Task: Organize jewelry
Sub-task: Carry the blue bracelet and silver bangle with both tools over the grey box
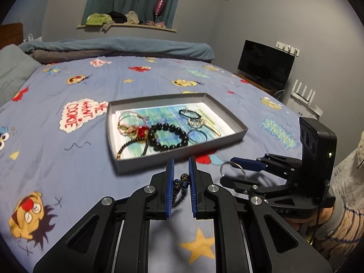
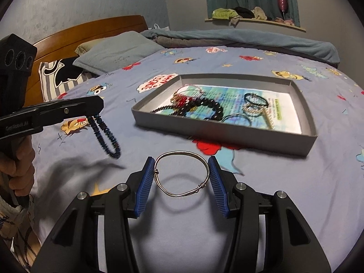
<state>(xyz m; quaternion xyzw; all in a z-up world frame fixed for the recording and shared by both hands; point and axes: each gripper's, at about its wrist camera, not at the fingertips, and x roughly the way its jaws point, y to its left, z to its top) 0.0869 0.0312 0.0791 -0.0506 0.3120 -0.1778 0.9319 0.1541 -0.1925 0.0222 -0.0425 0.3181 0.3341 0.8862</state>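
Left gripper [image 1: 181,177] nipped nearly closed on a dark beaded bracelet [image 2: 107,136]; the right wrist view shows the strand dangling in a loop below the jaws, clear of the bedsheet [image 2: 295,193]. Right gripper [image 2: 182,175] set at a middling width, blue pads [image 2: 144,188] pressing either side of a thin silver wire bangle [image 2: 182,174], which sits level between them above the sheet. Further right and beyond both tools lies the grey tray [image 1: 182,159], flat on the bed, already carrying a black bead bracelet [image 1: 170,136], a red-charmed cord piece [image 1: 136,132], hoops and a gold item. Step in hand, as judged: both pieces lifted, carry to the tray under way. Next move calls for bringing each gripper over the near rim, low enough that the dangling beads clear the wall rather than catch on it, then easing the jaws apart above a bare patch of the paper liner. Bangle may roll on landing; beads may snag the pile.
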